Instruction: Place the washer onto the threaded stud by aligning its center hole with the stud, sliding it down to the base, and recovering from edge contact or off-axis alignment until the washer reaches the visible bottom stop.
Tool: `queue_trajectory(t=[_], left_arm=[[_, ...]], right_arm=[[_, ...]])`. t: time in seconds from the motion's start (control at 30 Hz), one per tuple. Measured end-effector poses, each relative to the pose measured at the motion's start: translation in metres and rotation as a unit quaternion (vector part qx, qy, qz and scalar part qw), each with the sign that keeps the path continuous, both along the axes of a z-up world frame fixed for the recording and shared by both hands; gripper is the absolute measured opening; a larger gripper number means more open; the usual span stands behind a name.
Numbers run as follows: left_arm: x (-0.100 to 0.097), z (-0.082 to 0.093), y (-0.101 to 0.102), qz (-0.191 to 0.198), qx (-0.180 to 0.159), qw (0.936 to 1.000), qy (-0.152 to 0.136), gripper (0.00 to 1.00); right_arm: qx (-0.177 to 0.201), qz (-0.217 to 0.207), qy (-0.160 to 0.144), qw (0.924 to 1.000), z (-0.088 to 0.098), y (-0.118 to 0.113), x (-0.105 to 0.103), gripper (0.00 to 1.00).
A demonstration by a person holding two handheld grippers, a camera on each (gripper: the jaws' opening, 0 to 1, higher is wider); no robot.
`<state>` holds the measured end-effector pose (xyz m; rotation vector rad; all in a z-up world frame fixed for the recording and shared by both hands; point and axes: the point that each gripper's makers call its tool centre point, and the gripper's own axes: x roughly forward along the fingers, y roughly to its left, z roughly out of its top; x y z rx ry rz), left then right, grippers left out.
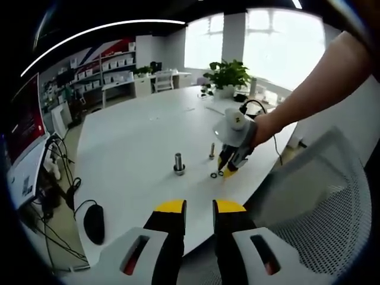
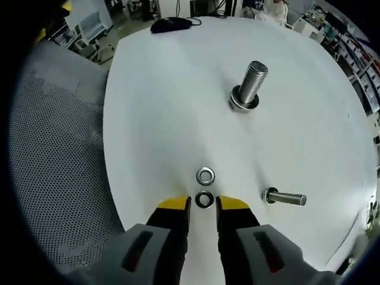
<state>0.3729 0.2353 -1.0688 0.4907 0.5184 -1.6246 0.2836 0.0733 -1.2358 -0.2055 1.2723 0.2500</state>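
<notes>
Right gripper view, near to far from the right gripper (image 2: 203, 205). Yellow-tipped jaws spread, low over the white table (image 2: 160, 107), with the dark washer (image 2: 204, 199) lying flat on the table in the gap between the tips, not clamped; contact with either tip cannot be told. Just beyond it, touching or nearly touching, a bright washer (image 2: 205, 176), also flat. To the right of the washers, a small stud (image 2: 286, 198), seated on its base with a ring at the foot. Farther off, well apart from the washers, a large threaded stud (image 2: 252, 83), likewise on the table, a washer already around its foot. At the far table edge, a black mouse (image 2: 171, 24). Left of the table, a mesh chair back (image 2: 53, 172).

Left gripper view, near to far from the left gripper (image 1: 199, 209). Jaws parted with a narrow gap, holding nothing, raised at the near table edge. Mouse (image 1: 94, 223) to the left. Farther on, large stud (image 1: 179, 163) and small stud (image 1: 212, 151) upright. Right gripper (image 1: 228, 169) tips down at the two washers (image 1: 217, 174), held by a person's hand (image 1: 261, 127). Potted plant (image 1: 227, 76) at the far end.
</notes>
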Motion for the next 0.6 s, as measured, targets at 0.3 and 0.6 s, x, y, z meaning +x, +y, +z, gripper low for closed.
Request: queue_trajectory(t=[0.3,0.6], left_arm=[[0.0023,-0.0026,-0.0016,0.003,0.003,1.0000,-0.002,0.15],[0.0043,-0.0034,-0.0017,0.008,0.005,0.9999,-0.005,0.15]], right_arm=[[-0.010,0.086,0.038,0.9955,-0.0066,-0.0058,-0.0008,0.16],[-0.034,0.105,0.090,0.9899,-0.0085,-0.0056,-0.0008,0.15]])
